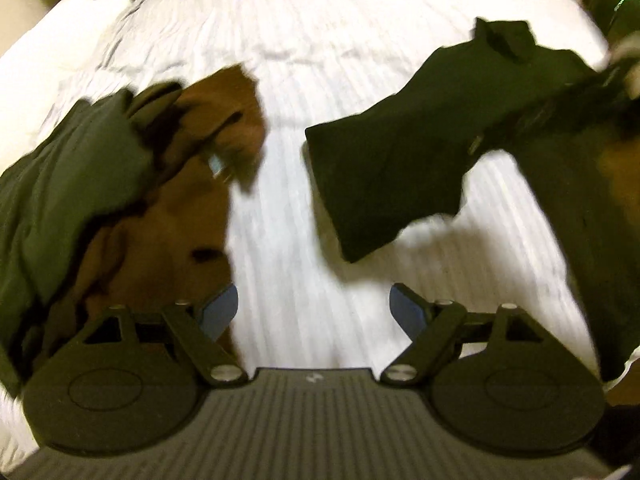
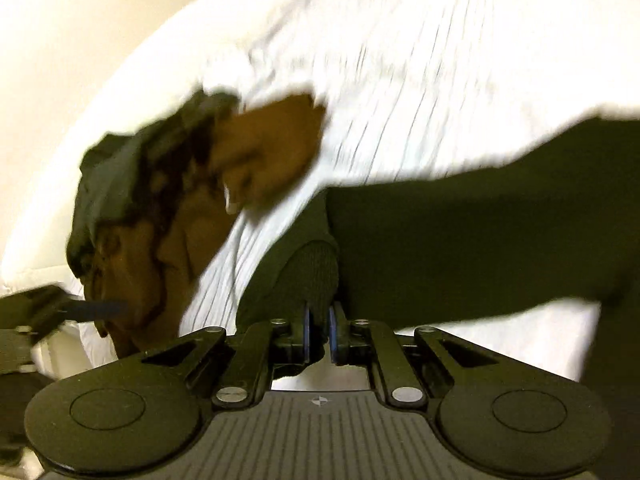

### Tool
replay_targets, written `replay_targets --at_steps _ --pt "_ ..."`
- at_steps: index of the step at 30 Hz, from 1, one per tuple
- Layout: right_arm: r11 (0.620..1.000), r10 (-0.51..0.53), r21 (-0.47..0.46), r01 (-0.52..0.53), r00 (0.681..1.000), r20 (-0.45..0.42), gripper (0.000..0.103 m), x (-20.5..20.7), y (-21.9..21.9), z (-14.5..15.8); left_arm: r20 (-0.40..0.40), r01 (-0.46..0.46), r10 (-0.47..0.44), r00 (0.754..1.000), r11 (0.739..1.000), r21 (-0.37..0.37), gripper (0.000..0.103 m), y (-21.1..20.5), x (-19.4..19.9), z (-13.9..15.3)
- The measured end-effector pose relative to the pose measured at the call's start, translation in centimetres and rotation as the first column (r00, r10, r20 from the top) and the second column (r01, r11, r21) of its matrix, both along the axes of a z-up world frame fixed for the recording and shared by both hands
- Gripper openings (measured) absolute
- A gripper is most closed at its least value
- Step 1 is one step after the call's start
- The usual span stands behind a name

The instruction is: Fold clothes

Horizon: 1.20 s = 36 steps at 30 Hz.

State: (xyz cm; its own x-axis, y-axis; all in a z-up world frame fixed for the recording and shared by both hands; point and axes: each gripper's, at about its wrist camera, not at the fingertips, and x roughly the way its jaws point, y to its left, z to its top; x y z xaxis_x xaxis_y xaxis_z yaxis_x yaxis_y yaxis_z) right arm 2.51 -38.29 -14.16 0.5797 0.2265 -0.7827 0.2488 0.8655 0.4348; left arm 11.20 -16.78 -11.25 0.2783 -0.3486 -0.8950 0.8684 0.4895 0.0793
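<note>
A black garment [image 1: 404, 148] hangs in the air over the white bed, held up at the right; a sleeve dangles toward the middle. In the right wrist view my right gripper [image 2: 319, 328] is shut on a ribbed edge of this black garment [image 2: 460, 240]. My left gripper [image 1: 314, 312] is open and empty, low over the bedsheet, with blue pads [image 1: 220, 308] wide apart. A pile of a brown garment [image 1: 180, 208] and a dark green garment [image 1: 68, 184] lies at the left. It also shows in the right wrist view [image 2: 256, 152].
The bed has a white ribbed cover [image 1: 288, 60]. White pillows [image 1: 60, 36] lie at the far left. My left gripper's finger shows at the left edge of the right wrist view [image 2: 80, 310]. A cream wall [image 2: 80, 40] stands beyond the bed.
</note>
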Motion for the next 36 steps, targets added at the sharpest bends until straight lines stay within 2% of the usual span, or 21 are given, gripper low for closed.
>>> replay_targets --at_steps 4,7,9,12,14,15,19,24,29,32,36 --pt "0.991 -0.021 -0.131 0.029 0.998 0.063 0.007 -3.0 -6.1 7.0 0.004 0.072 -0.072 0.997 0.996 -0.049 0.080 -3.3 -1.3 0.5" --pt "0.966 -0.060 -0.245 0.079 0.995 0.084 0.007 -6.3 -12.2 11.5 0.010 0.119 -0.119 0.993 0.990 -0.075 0.080 -6.1 -3.0 0.9" --pt "0.936 -0.089 -0.333 0.116 0.991 0.095 0.007 -8.9 -16.3 13.9 0.013 0.146 -0.145 0.989 0.986 -0.084 0.080 -8.1 -4.3 1.0" --pt "0.865 -0.178 -0.458 0.205 0.979 0.101 0.007 -13.0 -22.9 15.6 0.024 0.179 -0.178 0.984 0.980 -0.081 0.080 -11.3 -6.9 0.9" --pt "0.826 -0.233 -0.511 0.238 0.970 0.075 0.007 -15.9 -26.9 14.4 0.032 0.182 -0.180 0.983 0.981 -0.072 0.080 -13.4 -9.1 0.9" --pt "0.822 -0.260 -0.509 0.254 0.964 0.060 0.007 -17.2 -28.8 13.4 0.035 0.177 -0.175 0.984 0.982 -0.065 0.080 -14.3 -10.1 0.8" --pt "0.846 -0.301 -0.467 0.257 0.953 -0.020 0.007 -21.3 -35.9 8.0 0.068 0.109 -0.109 0.992 0.994 0.011 0.080 -17.8 -14.7 0.8" --pt "0.890 -0.291 -0.391 0.236 0.952 -0.089 0.007 -23.7 -41.2 2.5 0.055 0.047 -0.049 0.997 0.998 0.039 0.080 -20.5 -18.9 1.2" --pt "0.912 -0.275 -0.346 0.221 0.955 -0.114 0.007 -24.3 -43.4 0.2 0.082 0.137 -0.144 0.986 0.987 0.083 0.080 -23.4 -21.8 0.8" --pt "0.914 -0.318 -0.304 0.269 0.940 -0.124 0.007 -25.2 -44.4 -0.6 0.102 0.199 -0.208 0.973 0.975 0.096 0.080 -25.3 -22.2 0.0" --pt "0.906 -0.421 -0.126 0.404 0.893 -0.159 0.007 -27.6 -46.5 -1.4 0.101 0.243 -0.252 0.962 0.965 0.100 0.080 -27.5 -21.8 -1.2"
